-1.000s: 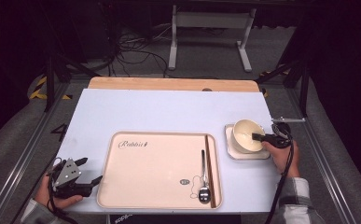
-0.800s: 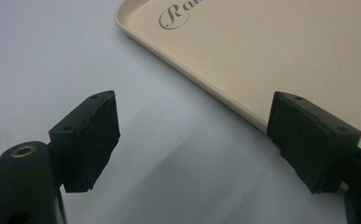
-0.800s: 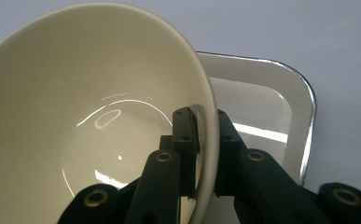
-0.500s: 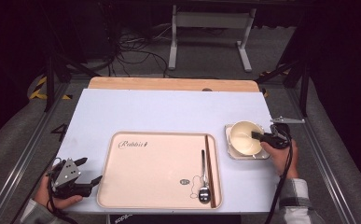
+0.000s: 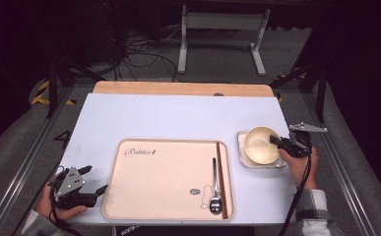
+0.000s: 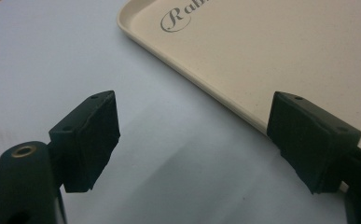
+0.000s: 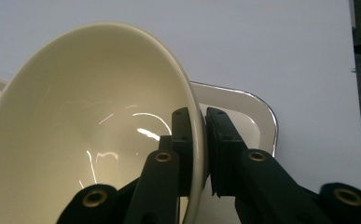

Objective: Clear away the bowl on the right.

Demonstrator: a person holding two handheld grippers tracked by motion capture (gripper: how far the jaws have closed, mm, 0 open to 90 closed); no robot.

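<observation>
gripping bowl (image 7: 94, 126) rim, right gripper (image 7: 200, 140) pinches thin wall, one pad inside, one outside; bowl tilted, likely lifting off small square dish (image 7: 257, 112) at worktop's right side. bowl glossy cream, round, smooth. left gripper (image 6: 192, 140) jaws wide, holding nothing, parked low at near-left tray corner, probably idle. tray (image 5: 168, 167) beige, matte, rounded rectangle, script logo; spoon (image 5: 215, 189) and dark chopsticks (image 5: 221, 179) lie along its right edge. worktop (image 5: 178, 118) pale, flat; wooden strip (image 5: 178, 88) at far edge.
</observation>
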